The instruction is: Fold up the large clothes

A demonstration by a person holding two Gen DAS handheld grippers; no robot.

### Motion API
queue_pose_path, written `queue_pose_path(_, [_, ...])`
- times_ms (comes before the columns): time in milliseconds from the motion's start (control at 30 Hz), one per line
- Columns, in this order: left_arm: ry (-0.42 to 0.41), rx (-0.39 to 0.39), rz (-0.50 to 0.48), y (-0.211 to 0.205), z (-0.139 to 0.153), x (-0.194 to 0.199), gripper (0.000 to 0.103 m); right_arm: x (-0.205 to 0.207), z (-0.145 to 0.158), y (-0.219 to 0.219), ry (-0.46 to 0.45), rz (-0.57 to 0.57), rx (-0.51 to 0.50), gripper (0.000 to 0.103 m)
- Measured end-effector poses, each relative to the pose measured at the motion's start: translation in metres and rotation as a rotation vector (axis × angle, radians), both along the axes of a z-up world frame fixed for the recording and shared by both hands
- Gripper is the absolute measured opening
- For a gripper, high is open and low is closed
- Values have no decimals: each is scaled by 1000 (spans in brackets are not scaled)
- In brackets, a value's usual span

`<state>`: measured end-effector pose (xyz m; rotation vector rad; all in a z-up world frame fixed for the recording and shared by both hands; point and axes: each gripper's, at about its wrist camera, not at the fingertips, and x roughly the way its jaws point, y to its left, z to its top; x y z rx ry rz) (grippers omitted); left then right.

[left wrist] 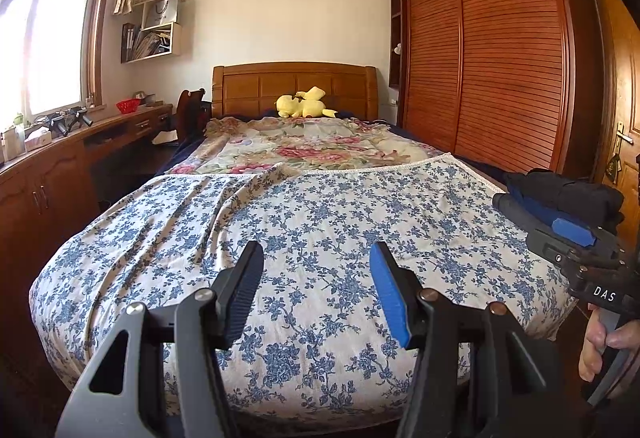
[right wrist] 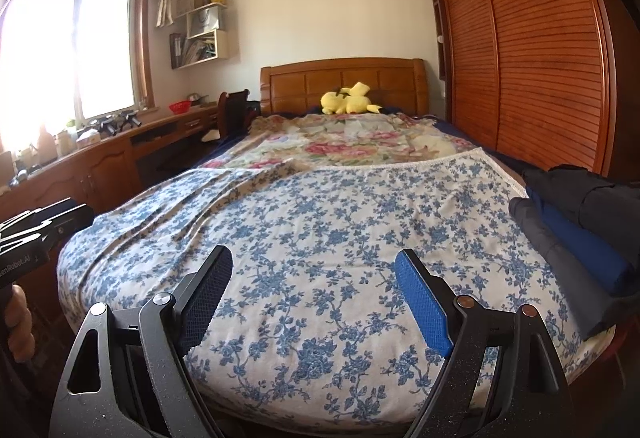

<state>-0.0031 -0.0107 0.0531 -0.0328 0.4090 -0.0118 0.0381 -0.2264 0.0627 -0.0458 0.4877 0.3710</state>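
A large white cloth with blue flowers point(left wrist: 312, 222) lies spread over the foot of the bed, wrinkled at its left side; it also shows in the right wrist view point(right wrist: 320, 238). My left gripper point(left wrist: 316, 258) is open and empty, held above the cloth's near edge. My right gripper point(right wrist: 314, 266) is open and empty, also above the near part of the cloth. A stack of folded dark and blue clothes point(right wrist: 580, 234) sits at the bed's right edge, also seen in the left wrist view point(left wrist: 560, 197). The right gripper's body point(left wrist: 580, 254) shows at the right of the left wrist view.
A floral quilt point(left wrist: 304, 145) covers the far half of the bed, with a yellow plush toy point(left wrist: 304, 103) by the wooden headboard point(left wrist: 296, 85). A wooden desk point(left wrist: 80, 149) runs along the left wall. Slatted wardrobe doors point(left wrist: 488, 57) stand on the right.
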Motion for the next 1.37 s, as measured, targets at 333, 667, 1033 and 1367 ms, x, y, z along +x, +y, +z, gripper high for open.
queue_pose_path(333, [1,0,-3,0,-1,1,55,1,0,-1,-3,-5,2,85])
queue_pose_path(667, [3,2,-6,-2,0,0,55,3,1,-1,-3,-12,1,85])
queue_pose_path(1033, [-4,2,-14,-6,2,-2,55,0,5,0,-18,-13,13,85])
queue_pose_path(1367, [-4,4,-15,-6,2,-3,55,-1,5,1,-17,-14,14,85])
